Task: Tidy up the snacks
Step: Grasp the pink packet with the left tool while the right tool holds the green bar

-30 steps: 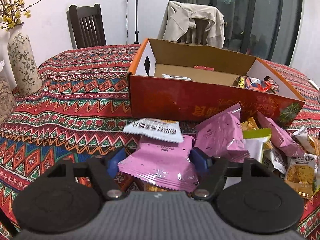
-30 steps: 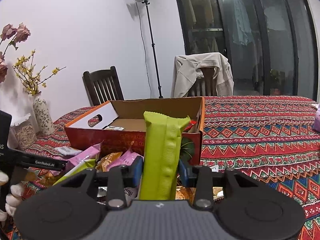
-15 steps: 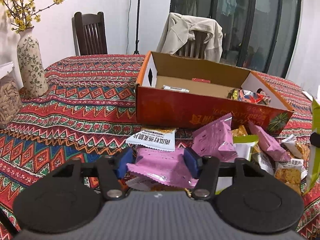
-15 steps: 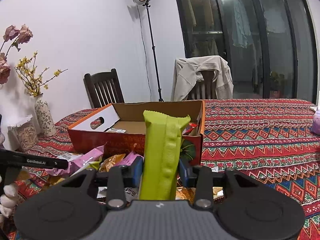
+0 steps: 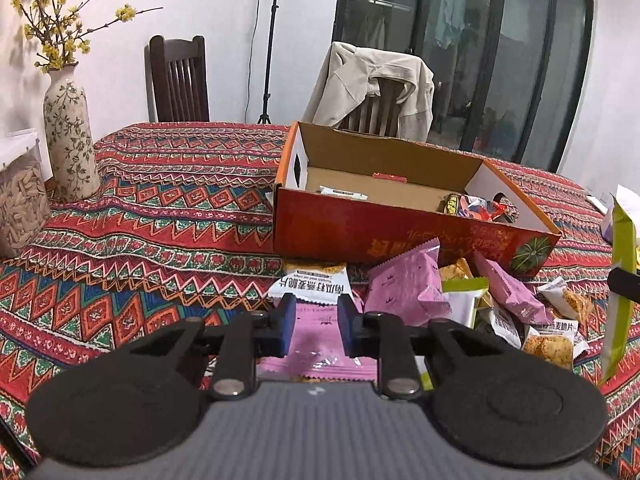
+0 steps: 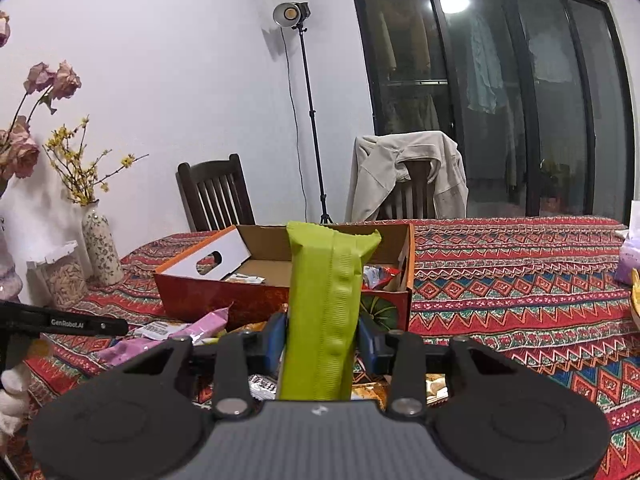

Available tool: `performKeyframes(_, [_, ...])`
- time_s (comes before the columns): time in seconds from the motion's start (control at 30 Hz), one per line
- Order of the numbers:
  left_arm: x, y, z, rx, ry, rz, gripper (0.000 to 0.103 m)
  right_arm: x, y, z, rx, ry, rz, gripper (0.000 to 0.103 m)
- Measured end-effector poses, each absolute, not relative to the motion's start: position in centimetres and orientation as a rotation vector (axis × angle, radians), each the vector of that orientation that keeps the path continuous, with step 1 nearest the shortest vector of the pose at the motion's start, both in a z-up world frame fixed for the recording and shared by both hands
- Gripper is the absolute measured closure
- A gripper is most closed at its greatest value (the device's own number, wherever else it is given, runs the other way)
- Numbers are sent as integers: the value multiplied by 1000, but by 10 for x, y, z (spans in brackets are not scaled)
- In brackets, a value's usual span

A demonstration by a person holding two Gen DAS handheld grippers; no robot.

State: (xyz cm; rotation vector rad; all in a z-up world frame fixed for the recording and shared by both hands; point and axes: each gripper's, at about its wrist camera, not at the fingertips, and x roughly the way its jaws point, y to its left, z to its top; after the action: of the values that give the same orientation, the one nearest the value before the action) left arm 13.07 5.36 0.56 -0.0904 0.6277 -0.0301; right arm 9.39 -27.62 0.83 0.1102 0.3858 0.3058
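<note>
While both sets of jaws are busy, here's where I'm at: my left gripper (image 5: 317,322) has pinched down narrow on a flat pink foil snack packet (image 5: 320,344), pads squeezing its sides, and my right gripper (image 6: 323,340) is clamped on a tall lime-green crinkle-sealed wrapper (image 6: 326,308) standing upright between the pads.

Everything's relative to the open red-and-orange cardboard box (image 5: 360,236) on the patterned tablecloth. Both held packs sit on the near side of it, not over it yet. Inside I can see only a few items: a white packet near its left end, some red-and-yellow wrapped bits at its right end.

So barely started, I'd say. A heap of loose pink, white and orange packets (image 5: 472,304) lies right against the box's front wall, waiting.

Versus a second ago: the left jaws were spread wide around that pink pack, now they've closed on it, and it looks lifted a touch. Right grip hasn't changed.
</note>
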Motion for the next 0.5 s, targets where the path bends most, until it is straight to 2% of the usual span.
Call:
performKeyframes(0.07, [131, 54, 5, -91, 635, -14, 63, 93, -276, 7, 111, 386, 308, 66])
performKeyframes(0.13, [132, 53, 5, -86, 637, 7, 36, 95, -278, 7, 121, 391, 314, 66])
performKeyframes(0.2, [134, 50, 3, -72, 640, 38, 27, 96, -280, 5, 127, 393, 317, 66])
performKeyframes(0.33, [146, 44, -4, -64, 676, 42, 23, 102, -282, 0, 142, 406, 324, 66])
performKeyframes(0.5, [170, 30, -21, -24, 755, 60, 24, 111, -281, -7, 152, 425, 335, 66])
